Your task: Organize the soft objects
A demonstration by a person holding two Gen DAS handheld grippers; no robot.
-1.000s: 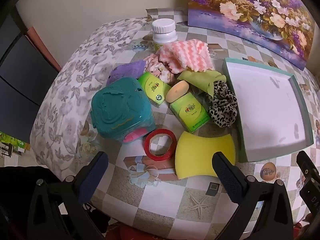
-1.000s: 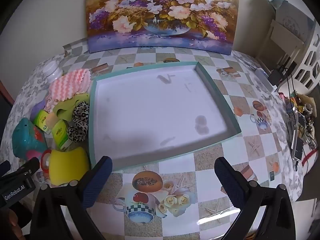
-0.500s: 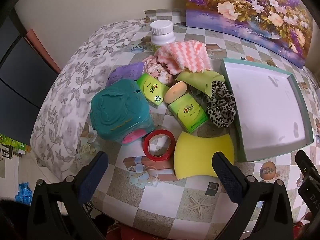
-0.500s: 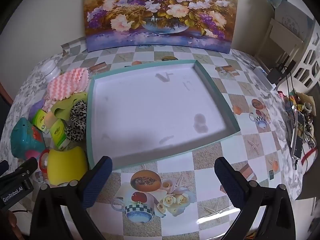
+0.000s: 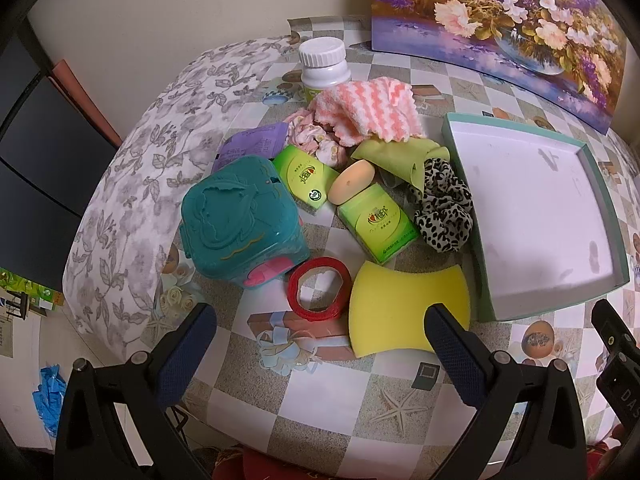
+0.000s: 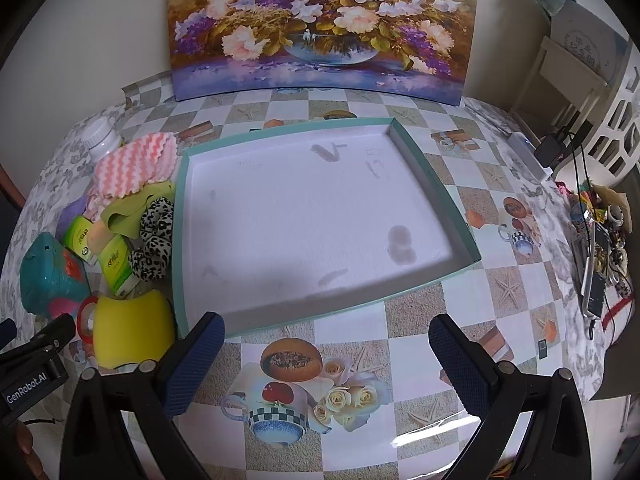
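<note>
Both hand-held grippers, left (image 5: 318,330) and right (image 6: 326,338), hover spread wide, grasping nothing.

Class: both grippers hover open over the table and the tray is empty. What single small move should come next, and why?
Probably ease the open left gripper forward and down onto the yellow sponge. It is the nearest soft item, lies flat and unobstructed just ahead of the fingers, and sits right beside the empty tray.

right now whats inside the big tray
Nothing lies in the tray: only its white floor with a few grey smudges. The sponge, scrunchie and cloths sit outside, on its left. The floor just behind its near wall is hidden.
</note>
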